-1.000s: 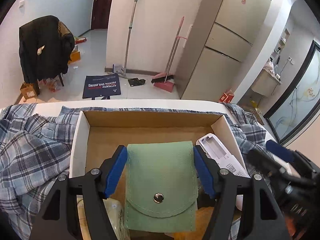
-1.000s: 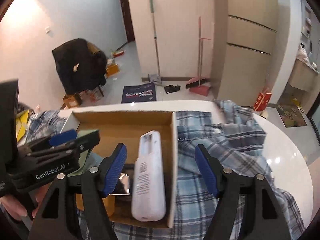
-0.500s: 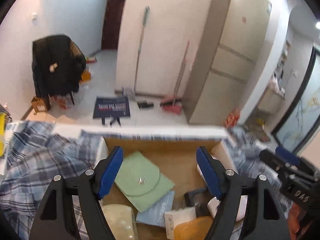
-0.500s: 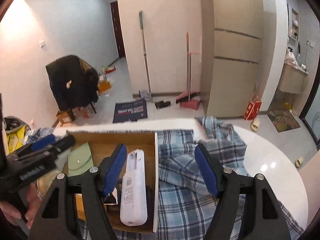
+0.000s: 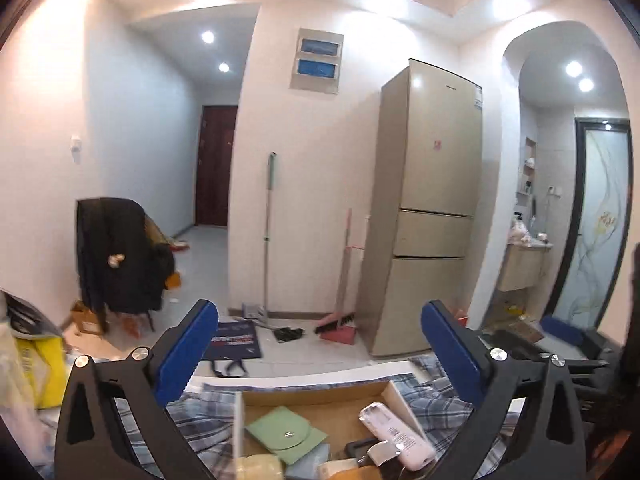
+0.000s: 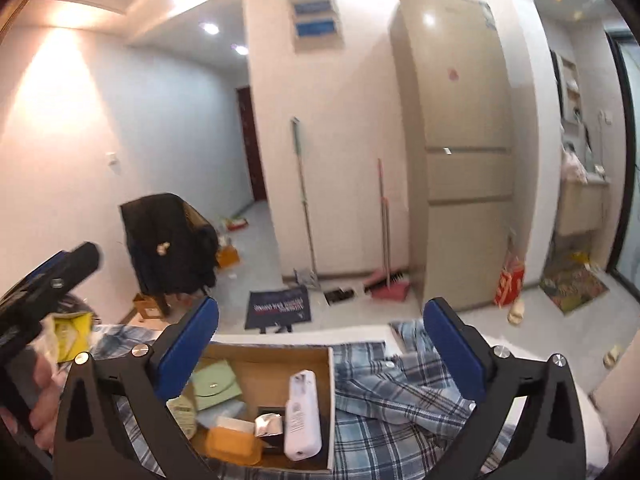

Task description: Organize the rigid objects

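Both hand-held grippers hang above an open brown cardboard box (image 6: 276, 364) on a white counter (image 6: 304, 336), the left hand-held gripper (image 5: 320, 354) and the right hand-held gripper (image 6: 322, 350) alike with their blue-padded jaws opening wide and nothing between them. The box holds the sorted goods: a flat sage-green snap-button pouch (image 5: 286, 434) lies towards its left side, a long white plastic remote control (image 6: 303, 416) runs along its right wall, and a rounded orange case (image 6: 234, 444), a small shiny foil-wrapped item (image 6: 269, 424) and a pale rounded object (image 6: 182, 410) crowd the near end. The sorting looks well advanced, and the step in hand appears to be drawing clear of the box; done well, that means keeping both sets of jaws spread and lifting straight off, so that no finger catches the box's white-edged rim or drags the blue-and-white plaid cloth (image 6: 400, 392) rumpled around it. A hand (image 6: 38, 396) grips the left tool at the edge of the right wrist view. Beyond the counter lies a pale tiled floor with a dark printed bag (image 6: 279, 308), a red dustpan and brush (image 6: 388, 286), a green-handled mop (image 5: 267, 240) against the wall, a tall beige refrigerator (image 5: 430, 208) and a chair draped in a black coat (image 5: 116, 256).
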